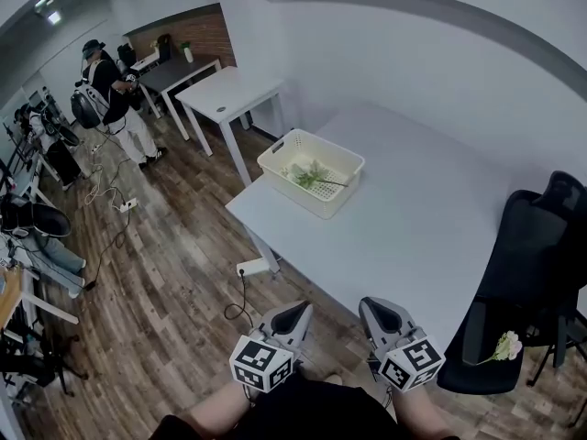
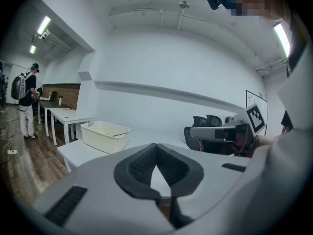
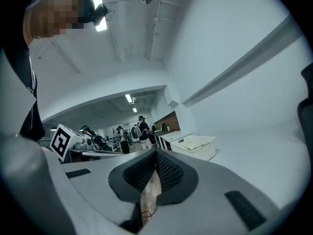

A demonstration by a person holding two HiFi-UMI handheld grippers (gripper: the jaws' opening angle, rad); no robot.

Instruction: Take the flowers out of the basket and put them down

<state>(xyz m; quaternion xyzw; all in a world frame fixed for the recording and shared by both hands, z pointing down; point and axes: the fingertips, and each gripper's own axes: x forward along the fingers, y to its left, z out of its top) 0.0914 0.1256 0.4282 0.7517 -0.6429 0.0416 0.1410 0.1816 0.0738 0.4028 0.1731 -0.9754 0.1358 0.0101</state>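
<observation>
**Both my grippers shut and empty, flowers lying in the basket**

The flowers point(image 1: 310, 176) lie flat on the bottom of the cream basket point(image 1: 298, 197), which sits at the near-left corner of the white table point(image 1: 413, 218). From the head view, their long axis runs across the basket: green leaves to the left, a thin dark stem to the right, ending near the right wall. One more pale flower point(image 1: 506, 345) rests on the seat of the black chair point(image 1: 518, 264) to my right, bloom up-right and stem down-left.

My left gripper point(image 1: 293, 315) has its jaws together with the tips touching and nothing between them. My right gripper point(image 1: 380, 312) is the same, pads closed on nothing. Both are held low in front of me, well apart from the basket and off the table's near edge.

The basket's flowers are too small for me to make out any blooms. My arms are cut off at the bottom of the head view.
</observation>
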